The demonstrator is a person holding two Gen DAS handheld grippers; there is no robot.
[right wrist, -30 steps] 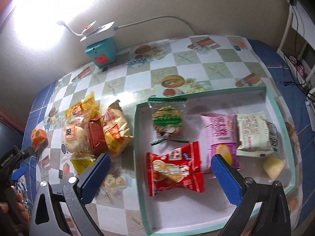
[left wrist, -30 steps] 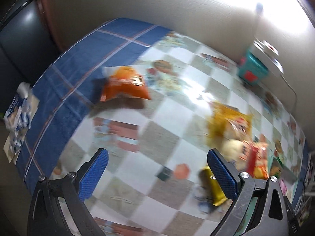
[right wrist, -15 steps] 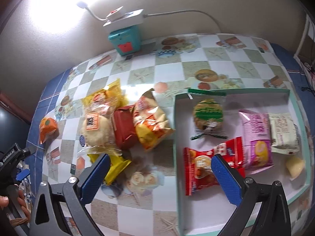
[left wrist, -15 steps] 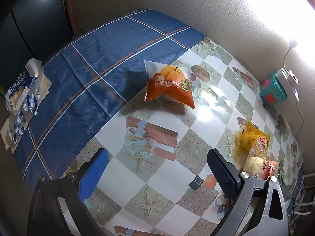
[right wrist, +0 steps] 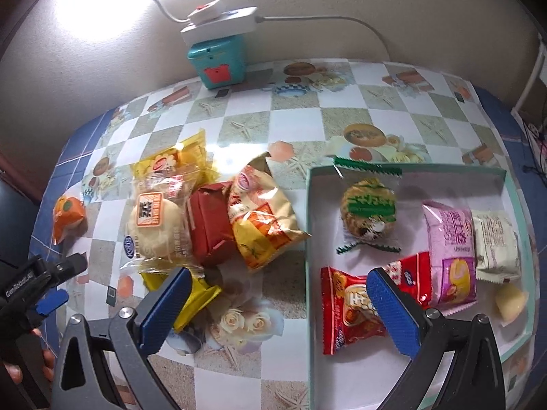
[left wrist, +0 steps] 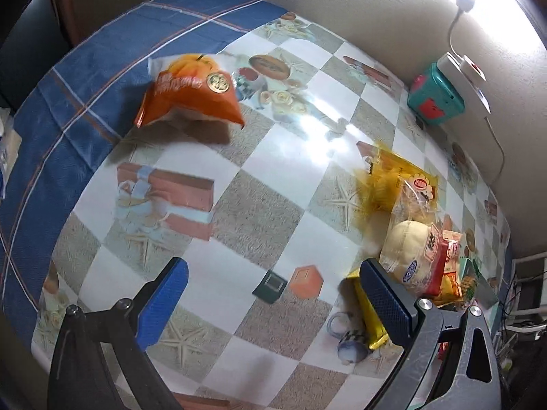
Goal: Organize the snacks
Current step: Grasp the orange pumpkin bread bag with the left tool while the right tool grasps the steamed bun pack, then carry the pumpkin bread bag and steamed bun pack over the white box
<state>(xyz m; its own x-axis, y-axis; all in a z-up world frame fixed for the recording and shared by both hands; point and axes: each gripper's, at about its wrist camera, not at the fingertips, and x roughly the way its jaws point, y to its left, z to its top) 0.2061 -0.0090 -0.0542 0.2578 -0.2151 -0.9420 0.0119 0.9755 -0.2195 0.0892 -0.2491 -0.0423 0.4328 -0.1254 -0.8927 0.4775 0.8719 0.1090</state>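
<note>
**Snack sorting in progress: one packet lying apart, both grippers empty**

The table (right wrist: 342, 102), covered in a checkered cloth, is carrying everything. The tray (right wrist: 512, 341) is sitting at the table's right end and is holding five wrapped snacks and one small pale piece, with bare floor showing along its near side. A pile of loose packets (right wrist: 212, 225) is lying just left of the tray's left wall, several overlapping one another; the cream-and-orange one is touching that wall. The orange packet (left wrist: 191, 95) is lying well apart from the pile, near the table's far left corner where the blue border begins.

The left gripper (left wrist: 273, 304) is hovering over bare cloth with its jaws spread wide and nothing between them. The right gripper (right wrist: 277, 307) is likewise standing wide and empty, above the gap between pile and tray.

Judgement: the orange packet looks puffed, light and crushable, with a slick film wrapper. Pinching across the belly risks squashing the contents; the flat crimped seam at one end appears the safer hold, taken gently. The glossy cloth may be letting it slide on contact.
</note>
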